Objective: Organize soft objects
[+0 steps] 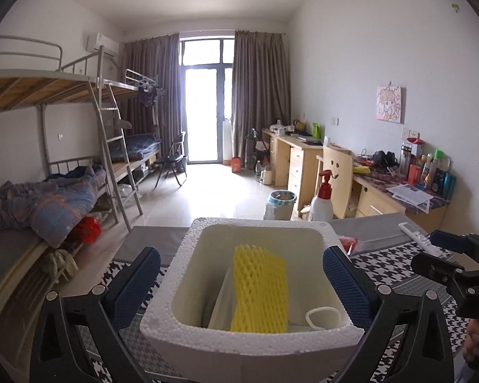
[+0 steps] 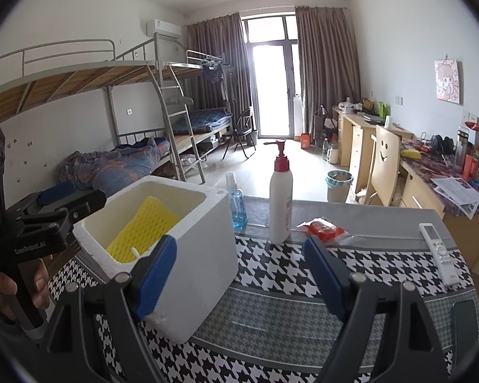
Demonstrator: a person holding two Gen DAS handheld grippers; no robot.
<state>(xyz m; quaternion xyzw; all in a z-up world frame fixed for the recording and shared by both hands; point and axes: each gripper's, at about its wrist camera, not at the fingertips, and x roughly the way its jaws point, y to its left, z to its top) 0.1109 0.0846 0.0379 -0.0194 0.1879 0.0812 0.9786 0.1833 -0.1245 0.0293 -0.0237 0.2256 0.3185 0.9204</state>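
Your left hand-held gripper (image 1: 241,282) stands spread wide, its blue pads to either side of the white foam box (image 1: 330,249), clear of the walls and gripping nothing. The box sits between the fingers, open top facing up.

Inside the box: a yellow foam net sleeve (image 1: 258,290) leaning upright near the middle, pale translucent wrapping (image 1: 222,300) just left of it, and a white foam loop (image 1: 324,317) at the near right corner. All three lie below the rim.

Your right hand-held gripper (image 2: 239,274) is also open and empty. Its left pad (image 2: 156,274) overlaps the box's near corner in the right wrist view; whether it touches, you cannot tell from here. The right pad is over bare cloth.

The box stands on the desk (image 2: 383,217), on a black-and-white houndstooth cloth (image 2: 271,265) with a grey border. Behind the box, at the far edge: a small blue spray bottle (image 2: 236,201) just beside the box's far corner, then a tall white pump bottle (image 2: 281,201) with a red head. Right of the pump bottle lies a red packet (image 2: 324,228) in clear plastic. A white remote control (image 2: 439,250) lies well apart, by the right edge.

Your left hand (image 2: 3,287) shows at the lower left of the right wrist view, wrapped round the gripper's black handle.

Beyond the desk: bunk beds (image 1: 64,146) on the left.
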